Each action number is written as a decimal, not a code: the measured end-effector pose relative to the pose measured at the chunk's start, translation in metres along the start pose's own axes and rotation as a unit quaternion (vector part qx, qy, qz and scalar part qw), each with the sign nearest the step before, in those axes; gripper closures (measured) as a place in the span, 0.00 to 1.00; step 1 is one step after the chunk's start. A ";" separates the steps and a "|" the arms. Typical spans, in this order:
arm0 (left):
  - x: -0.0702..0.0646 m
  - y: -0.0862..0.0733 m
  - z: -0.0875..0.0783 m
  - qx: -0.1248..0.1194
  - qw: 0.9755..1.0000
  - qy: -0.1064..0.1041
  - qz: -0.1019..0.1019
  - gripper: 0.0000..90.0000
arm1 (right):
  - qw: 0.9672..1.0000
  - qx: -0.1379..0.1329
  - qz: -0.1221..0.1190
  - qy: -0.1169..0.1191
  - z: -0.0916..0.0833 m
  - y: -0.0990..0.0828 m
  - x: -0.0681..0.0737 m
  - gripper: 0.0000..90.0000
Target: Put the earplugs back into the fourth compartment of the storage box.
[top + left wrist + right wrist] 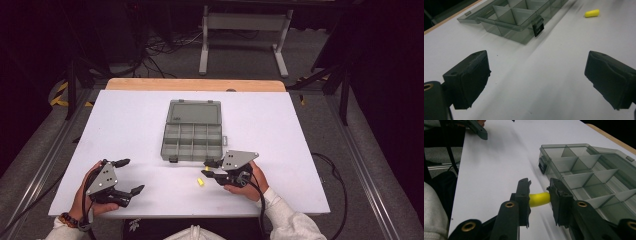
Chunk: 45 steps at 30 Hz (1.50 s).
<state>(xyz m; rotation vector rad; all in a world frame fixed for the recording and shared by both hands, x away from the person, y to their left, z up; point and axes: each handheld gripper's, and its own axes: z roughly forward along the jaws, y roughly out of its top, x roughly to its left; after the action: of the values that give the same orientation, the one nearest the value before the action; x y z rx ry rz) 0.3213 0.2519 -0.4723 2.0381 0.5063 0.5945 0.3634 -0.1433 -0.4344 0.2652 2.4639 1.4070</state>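
Observation:
A grey compartment box (164, 145) lies open in the middle of the white table, its lid (195, 111) folded back. My right gripper (206, 169) hovers just off the box's front right corner, shut on a small yellow foam plug (539, 199) that spans the gap between its pads. The box's compartments (564, 161) lie right beside those jaws. A second yellow plug (200, 182) rests loose on the table, left of the right gripper, and is also seen in the left gripper view (592, 13). My left gripper (132, 175) sits at the front left, open, with nothing between its jaws (537, 75).
The box's black latch (538, 25) faces the table's front edge. A wooden strip (195, 84) borders the far edge of the white table top (280, 120). Cables trail on the floor beyond and to the right. A person's hand holds each gripper.

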 end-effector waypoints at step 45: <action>0.003 0.001 0.003 -0.002 1.000 0.000 0.000 0.08 | 0.995 -0.033 0.015 -0.095 -0.004 0.025 -0.047 0.79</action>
<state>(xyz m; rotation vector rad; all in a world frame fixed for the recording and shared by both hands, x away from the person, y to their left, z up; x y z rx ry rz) 0.3259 0.2507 -0.4721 2.0345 0.5057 0.5948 0.4066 -0.1479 -0.4031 0.4045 2.2658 1.4022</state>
